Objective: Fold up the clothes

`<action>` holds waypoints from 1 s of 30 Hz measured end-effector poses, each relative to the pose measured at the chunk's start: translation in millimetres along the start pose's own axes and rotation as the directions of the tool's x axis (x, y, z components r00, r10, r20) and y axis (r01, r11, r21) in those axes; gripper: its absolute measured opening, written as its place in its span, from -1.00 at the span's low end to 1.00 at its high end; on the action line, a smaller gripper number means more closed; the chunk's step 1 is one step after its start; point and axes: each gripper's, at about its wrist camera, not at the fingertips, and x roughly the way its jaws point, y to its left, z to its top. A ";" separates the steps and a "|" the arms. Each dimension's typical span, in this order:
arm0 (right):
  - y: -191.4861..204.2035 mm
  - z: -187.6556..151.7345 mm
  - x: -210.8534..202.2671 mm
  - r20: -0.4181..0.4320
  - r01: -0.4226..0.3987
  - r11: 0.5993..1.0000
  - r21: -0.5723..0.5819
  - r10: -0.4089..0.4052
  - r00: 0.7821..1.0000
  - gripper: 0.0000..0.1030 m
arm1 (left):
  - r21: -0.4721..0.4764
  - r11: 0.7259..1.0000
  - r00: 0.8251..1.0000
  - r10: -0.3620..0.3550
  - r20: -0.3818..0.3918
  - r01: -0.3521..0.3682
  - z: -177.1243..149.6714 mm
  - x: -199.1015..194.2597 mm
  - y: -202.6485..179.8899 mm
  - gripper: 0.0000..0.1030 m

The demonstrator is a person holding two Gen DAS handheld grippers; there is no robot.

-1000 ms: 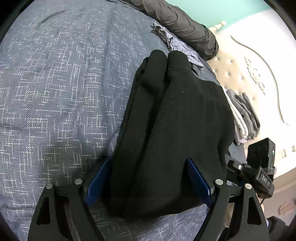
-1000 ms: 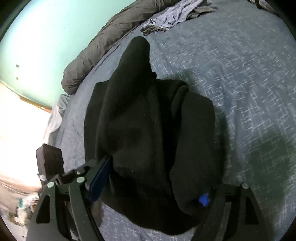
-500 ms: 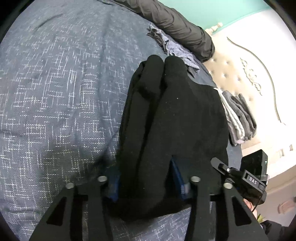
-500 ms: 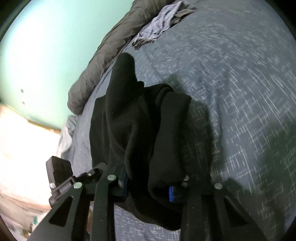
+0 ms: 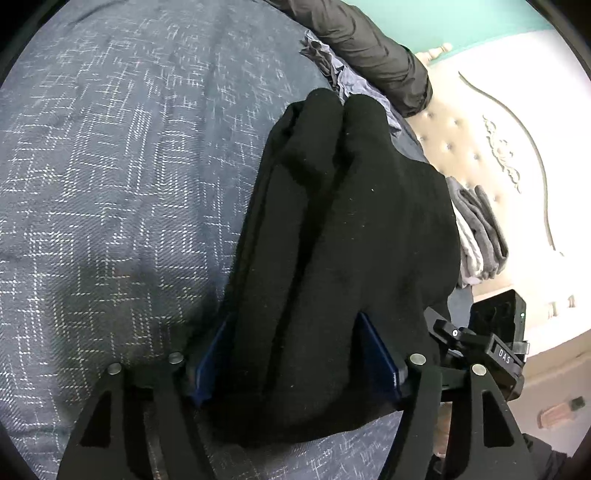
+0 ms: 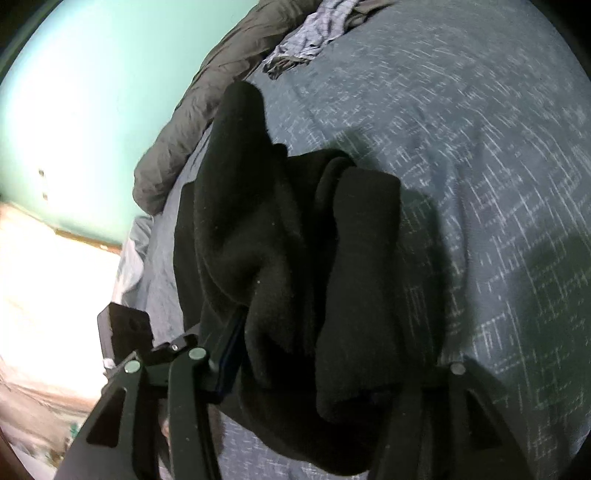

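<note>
A folded black fleece garment (image 5: 351, 240) lies lengthwise on the blue-grey patterned bedspread (image 5: 110, 166), its two rounded folds pointing away from me. My left gripper (image 5: 295, 354) stands open at its near end, with the fabric bulging between the blue pads (image 5: 380, 354). In the right wrist view the same garment (image 6: 277, 240) is bunched between the spread fingers of my right gripper (image 6: 332, 362), which is open; its right pad is hidden under the cloth. Each gripper's black body shows at the edge of the other's view.
A dark grey puffy jacket (image 5: 376, 55) and a crumpled checked blue garment (image 6: 314, 33) lie at the far end of the bed. Folded grey clothes (image 5: 480, 236) are stacked against the cream tufted headboard (image 5: 498, 147). A teal wall (image 6: 92, 74) stands behind.
Both grippers squeezed in on the black garment half a second ago and have since spread apart again. The garment's near end sits more bunched than a second ago.
</note>
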 end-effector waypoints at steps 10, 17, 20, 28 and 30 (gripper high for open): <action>38.5 12.5 -27.7 -0.003 0.036 0.983 -0.180 -0.037 0.999 -0.40 | 0.064 0.998 0.998 0.010 0.069 -0.015 -7.9 -20.0 -31.3 -0.18; 58.5 27.7 -65.1 -0.013 0.010 0.959 -0.285 -0.015 1.000 -0.41 | 0.108 0.994 0.993 0.005 0.116 -0.018 -24.0 -38.4 -74.6 -0.21; 55.4 30.5 -81.8 -0.018 0.011 0.951 -0.310 -0.018 1.000 -0.41 | 0.112 0.993 0.993 0.005 0.117 -0.019 -26.0 -31.1 -93.2 -0.21; 58.8 42.9 -119.8 -0.005 0.004 0.934 -0.358 -0.007 1.000 -0.42 | 0.167 0.985 0.992 0.026 0.124 -0.047 -27.5 -41.9 -145.5 -0.21; 61.0 49.3 -131.7 0.003 -0.002 0.929 -0.369 0.004 1.000 -0.42 | 0.185 0.981 0.990 0.036 0.133 -0.061 -23.7 -44.7 -162.5 -0.21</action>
